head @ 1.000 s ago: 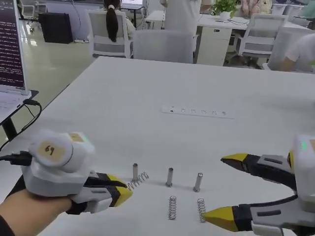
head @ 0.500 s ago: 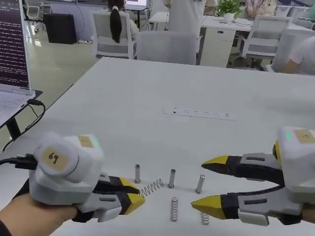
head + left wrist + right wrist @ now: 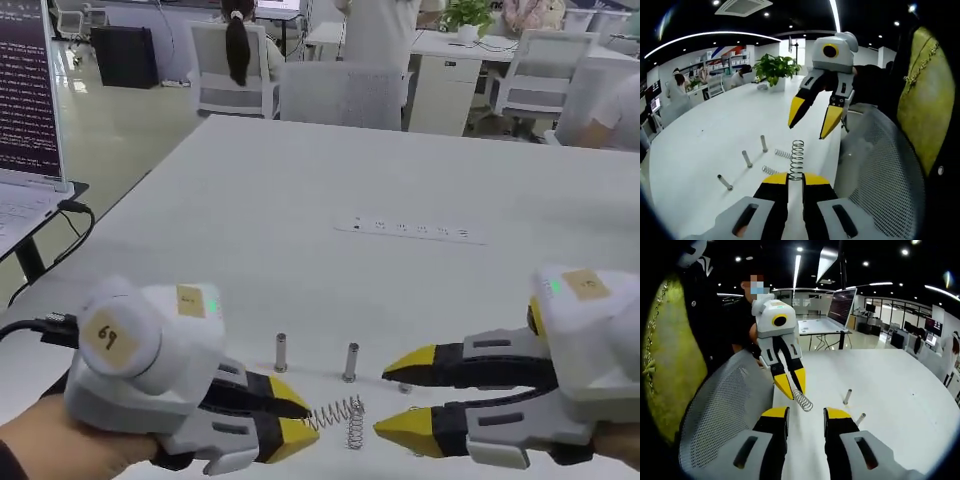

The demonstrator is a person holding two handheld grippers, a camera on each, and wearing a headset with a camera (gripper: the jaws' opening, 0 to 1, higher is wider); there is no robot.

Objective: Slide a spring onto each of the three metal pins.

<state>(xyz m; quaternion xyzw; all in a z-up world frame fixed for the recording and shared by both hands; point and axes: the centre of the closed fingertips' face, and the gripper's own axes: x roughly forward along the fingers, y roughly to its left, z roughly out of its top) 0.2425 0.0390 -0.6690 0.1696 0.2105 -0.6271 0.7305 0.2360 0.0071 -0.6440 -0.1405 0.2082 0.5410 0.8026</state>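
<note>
Your white, yellow-tipped left gripper (image 3: 303,420) points right, jaws pinched on a thin metal spring (image 3: 335,412); your matching right gripper (image 3: 381,400) faces it, jaws parted.

Held spring (image 3: 337,411) carried rightward by the left gripper (image 3: 303,421) to just before the middle pin (image 3: 351,361), right gripper (image 3: 382,402) drawn in close beside it.

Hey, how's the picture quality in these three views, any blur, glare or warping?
Head view: even office light, faint shadows on the white table, no obvious blur. Left gripper view: heavy fisheye bending, ceiling lights flare, the spring in the left gripper is sharp. Right gripper view: same bending, pins small but crisp.
</note>
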